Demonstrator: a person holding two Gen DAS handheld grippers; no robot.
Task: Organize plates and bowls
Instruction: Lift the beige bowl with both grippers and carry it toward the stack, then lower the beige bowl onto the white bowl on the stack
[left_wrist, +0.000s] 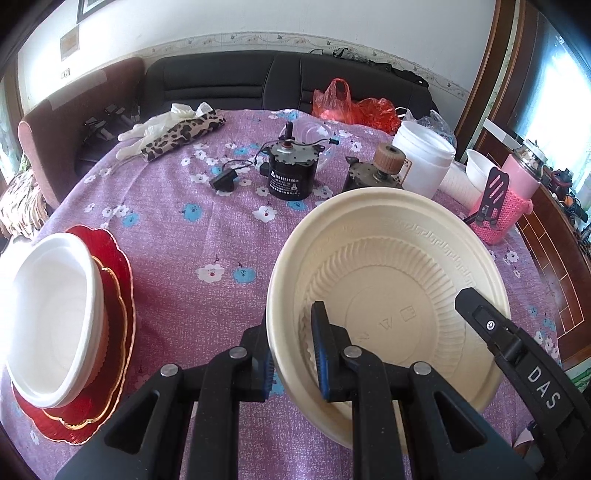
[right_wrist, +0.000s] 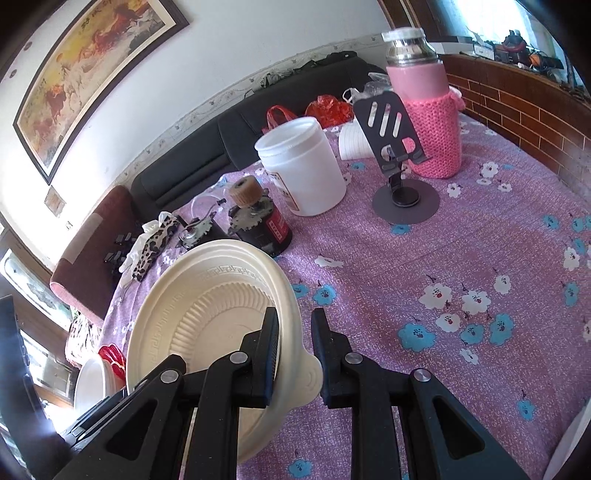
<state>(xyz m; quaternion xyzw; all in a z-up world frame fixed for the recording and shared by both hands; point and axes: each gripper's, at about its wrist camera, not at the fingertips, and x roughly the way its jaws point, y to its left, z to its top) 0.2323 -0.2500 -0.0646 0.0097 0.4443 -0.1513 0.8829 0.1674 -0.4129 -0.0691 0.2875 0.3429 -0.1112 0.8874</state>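
Cream-coloured disposable bowl hangs tilted above the purple floral tablecloth, pinched by its rim on opposite sides: my left gripper and my right gripper are both clamped on it. It looks light, thin and bendy, so the firmer rim seems the best hold. White bowls stacked on red plates sit left.

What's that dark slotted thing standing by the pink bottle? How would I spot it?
Start at the purple flowered tablecloth and find the tall pink bottle in its knitted sleeve at the far side. Just in front of it stands a phone stand: a round flat base and a tilted dark plate with three slanted slots, unlike the white tub beside it.
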